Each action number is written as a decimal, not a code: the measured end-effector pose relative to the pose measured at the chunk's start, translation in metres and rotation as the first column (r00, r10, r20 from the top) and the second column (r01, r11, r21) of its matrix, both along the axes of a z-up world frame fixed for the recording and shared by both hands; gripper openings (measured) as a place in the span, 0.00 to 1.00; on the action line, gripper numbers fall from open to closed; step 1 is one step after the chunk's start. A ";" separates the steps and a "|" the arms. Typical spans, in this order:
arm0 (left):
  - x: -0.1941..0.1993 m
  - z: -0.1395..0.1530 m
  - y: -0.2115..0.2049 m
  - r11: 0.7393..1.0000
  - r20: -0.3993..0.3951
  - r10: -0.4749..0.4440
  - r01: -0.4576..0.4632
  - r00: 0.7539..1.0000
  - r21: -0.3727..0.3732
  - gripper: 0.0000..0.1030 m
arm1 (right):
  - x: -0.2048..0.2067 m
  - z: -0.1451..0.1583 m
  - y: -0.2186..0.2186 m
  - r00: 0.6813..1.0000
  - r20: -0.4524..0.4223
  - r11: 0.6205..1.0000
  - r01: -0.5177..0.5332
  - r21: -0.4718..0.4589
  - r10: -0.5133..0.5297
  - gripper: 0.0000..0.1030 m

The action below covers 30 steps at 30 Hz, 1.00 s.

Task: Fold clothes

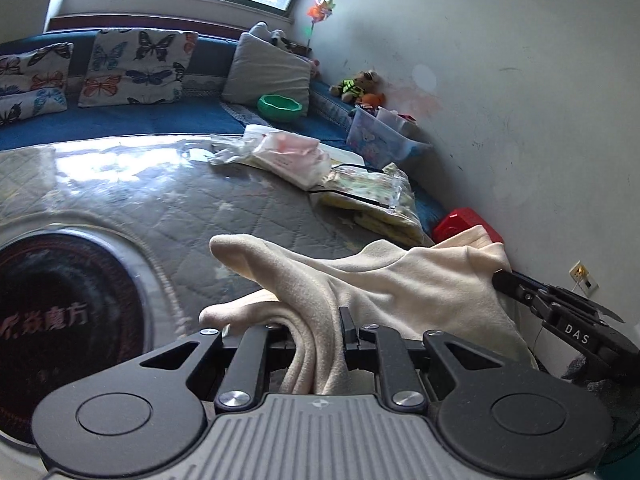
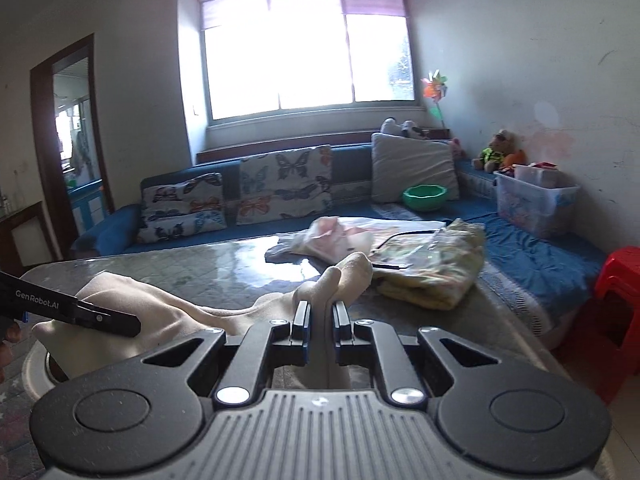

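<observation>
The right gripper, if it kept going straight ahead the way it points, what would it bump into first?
The right gripper is already shut on the cream fleece garment, whose bunched end sticks out straight ahead. Beyond that, probably the yellow flowery folded cloth in clear plastic on the grey quilted table, though depth is unclear.

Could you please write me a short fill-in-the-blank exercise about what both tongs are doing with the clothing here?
1. Both the left tongs and the right tongs are shut on a garment whose colour is ____.
2. On the sofa sits a bowl coloured ____.
3. The cushions are printed with ____.
4. The stool by the wall is ____.

Missing words: cream; green; butterflies; red
</observation>
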State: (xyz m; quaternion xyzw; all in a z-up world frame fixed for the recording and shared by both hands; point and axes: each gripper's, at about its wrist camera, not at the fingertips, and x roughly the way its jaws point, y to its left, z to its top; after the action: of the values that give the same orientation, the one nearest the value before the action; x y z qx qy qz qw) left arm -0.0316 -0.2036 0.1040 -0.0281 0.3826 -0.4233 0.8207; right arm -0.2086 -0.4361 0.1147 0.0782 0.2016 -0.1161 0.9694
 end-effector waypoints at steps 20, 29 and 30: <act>0.015 -0.063 -0.028 0.983 -0.033 0.031 -0.024 0.999 0.182 0.42 | 0.005 -0.078 -0.042 0.981 -0.171 0.993 0.105 0.051 -0.095 0.12; 0.022 -0.046 -0.034 0.983 0.056 0.063 -0.071 0.996 0.167 0.43 | 0.016 -0.070 -0.038 0.988 -0.141 0.996 0.069 0.050 -0.062 0.13; 0.022 -0.045 -0.039 0.984 0.063 0.051 -0.061 0.997 0.168 0.43 | 0.021 -0.071 -0.035 0.988 -0.144 0.997 0.057 0.053 -0.049 0.14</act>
State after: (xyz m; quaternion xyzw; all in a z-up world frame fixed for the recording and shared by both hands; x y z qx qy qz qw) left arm -0.0101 -0.2426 0.0588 0.0436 0.3922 -0.3666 0.8425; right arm -0.1880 -0.4716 0.0439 0.1027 0.2714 -0.1413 0.9465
